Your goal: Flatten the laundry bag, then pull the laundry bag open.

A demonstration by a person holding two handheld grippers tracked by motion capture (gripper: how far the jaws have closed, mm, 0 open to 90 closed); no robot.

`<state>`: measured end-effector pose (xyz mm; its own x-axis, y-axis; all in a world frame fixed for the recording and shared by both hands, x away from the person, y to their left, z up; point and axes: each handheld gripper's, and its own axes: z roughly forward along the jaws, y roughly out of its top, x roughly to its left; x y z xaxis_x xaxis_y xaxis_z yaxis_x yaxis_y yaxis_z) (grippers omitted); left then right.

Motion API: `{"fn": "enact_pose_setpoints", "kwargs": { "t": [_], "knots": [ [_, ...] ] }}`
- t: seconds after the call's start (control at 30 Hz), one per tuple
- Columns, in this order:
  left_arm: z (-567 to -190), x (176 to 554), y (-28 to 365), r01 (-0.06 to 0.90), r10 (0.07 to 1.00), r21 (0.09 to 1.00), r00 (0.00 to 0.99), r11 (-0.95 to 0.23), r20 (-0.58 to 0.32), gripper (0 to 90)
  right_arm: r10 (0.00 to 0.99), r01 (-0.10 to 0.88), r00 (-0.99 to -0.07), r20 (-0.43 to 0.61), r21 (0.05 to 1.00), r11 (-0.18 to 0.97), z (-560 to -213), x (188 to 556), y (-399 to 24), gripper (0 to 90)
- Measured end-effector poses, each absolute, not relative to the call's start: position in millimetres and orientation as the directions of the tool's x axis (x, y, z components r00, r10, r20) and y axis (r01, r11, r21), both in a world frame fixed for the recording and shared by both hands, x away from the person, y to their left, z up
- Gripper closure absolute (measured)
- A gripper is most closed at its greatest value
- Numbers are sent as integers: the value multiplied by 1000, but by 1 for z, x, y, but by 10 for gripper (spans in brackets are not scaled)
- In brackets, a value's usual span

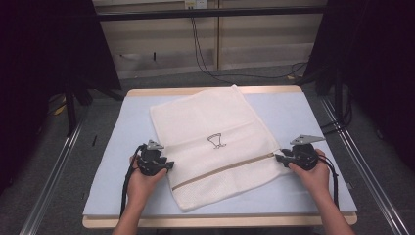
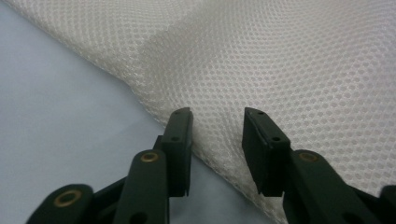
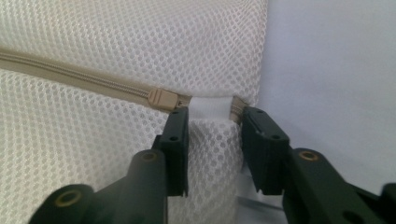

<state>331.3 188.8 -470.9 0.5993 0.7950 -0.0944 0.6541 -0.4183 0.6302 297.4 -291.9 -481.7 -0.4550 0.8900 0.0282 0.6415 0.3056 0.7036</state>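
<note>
Mesh laundry bag (image 1: 210, 147), white with a tan zipper (image 1: 222, 169) running across its lower part, lies flat and slightly askew on the pale blue table top (image 1: 303, 117), its far corner toward 12 o'clock and its near corner toward 6 o'clock. A small dark printed mark (image 1: 216, 141) sits near the bag's middle.

At the bag's 9 o'clock edge, the left gripper (image 1: 169, 166) rests low on the table, held in the person's left hand (image 1: 142, 183). In the left gripper view its jaws stand apart over the bag's edge (image 2: 219, 154), with the mesh showing between them; the pads do not press on the fabric, so it is released.

At the bag's 3 o'clock edge, the right gripper (image 1: 278, 157) is held in the right hand (image 1: 313, 178), pointing toward 9 o'clock at the zipper's end. In the right gripper view the jaws straddle a white fabric tab (image 3: 211, 108) at the end of the zipper, with the tan zipper slider (image 3: 162, 99) just beside the jaw on the 9 o'clock side. A gap shows between the pads, and I cannot tell whether they pinch the tab.
</note>
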Motion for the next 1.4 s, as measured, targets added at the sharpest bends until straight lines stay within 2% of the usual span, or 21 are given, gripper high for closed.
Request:
{"fn": "enact_pose_setpoints", "kwargs": {
  "t": [0.17, 0.33, 0.43, 0.53, 0.57, 0.63, 0.77, 0.83, 0.93, 0.97, 1.0, 1.1, 1.13, 1.23, 1.33, 1.37, 1.4],
  "knots": [
    [-468, 334, 185, 665, 797, 605, 598, -438, -80, 844, 886, 659, -460, 54, 689, 300, -478, 293, -294, 779],
    [-467, 338, 184, 679, 811, 601, 579, -421, -86, 865, 871, 660, -487, 67, 682, 316, -475, 285, -292, 800],
    [-468, 345, 189, 669, 817, 609, 573, -426, -58, 865, 861, 658, -502, 82, 682, 319, -474, 280, -290, 794],
    [-467, 354, 193, 664, 822, 612, 569, -430, -39, 865, 846, 672, -516, 132, 675, 304, -472, 273, -284, 749],
    [-468, 356, 195, 666, 824, 616, 565, -420, -49, 866, 844, 674, -520, 134, 672, 308, -471, 272, -283, 699],
    [-469, 359, 197, 667, 823, 625, 564, -406, -68, 865, 839, 625, -531, 116, 722, 296, -467, 274, -282, 618],
    [-469, 362, 202, 664, 818, 632, 570, -400, -80, 864, 844, 608, -526, 101, 739, 290, -467, 280, -282, 569],
    [-469, 363, 203, 679, 825, 635, 554, -369, -113, 853, 847, 604, -521, 107, 747, 277, -468, 285, -283, 550],
    [-466, 360, 205, 689, 835, 636, 536, -347, -125, 789, 853, 606, -511, 106, 748, 270, -470, 290, -284, 555],
    [-463, 355, 205, 701, 841, 645, 515, -304, -165, 645, 856, 603, -503, 116, 757, 252, -470, 293, -284, 557],
    [-463, 355, 205, 701, 841, 645, 515, -304, -165, 592, 856, 603, -503, 116, 757, 252, -470, 293, -284, 557],
    [-457, 345, 205, 704, 846, 641, 510, -307, -156, 541, 856, 601, -504, 117, 759, 250, -471, 296, -284, 579],
    [-456, 343, 206, 707, 849, 643, 503, -295, -164, 487, 854, 603, -508, 110, 754, 261, -472, 298, -282, 596],
    [-463, 336, 206, 733, 841, 614, 503, -292, -200, 452, 857, 624, -502, 115, 735, 266, -474, 299, -280, 627],
    [-468, 333, 201, 736, 839, 594, 514, -325, -179, 483, 857, 641, -502, 120, 716, 275, -476, 299, -278, 701],
    [-468, 333, 198, 736, 834, 591, 521, -331, -181, 530, 852, 636, -510, 119, 719, 281, -476, 299, -277, 726],
    [-467, 332, 193, 739, 840, 585, 515, -334, -171, 594, 848, 636, -517, 119, 716, 288, -476, 298, -277, 794]
  ]
}}
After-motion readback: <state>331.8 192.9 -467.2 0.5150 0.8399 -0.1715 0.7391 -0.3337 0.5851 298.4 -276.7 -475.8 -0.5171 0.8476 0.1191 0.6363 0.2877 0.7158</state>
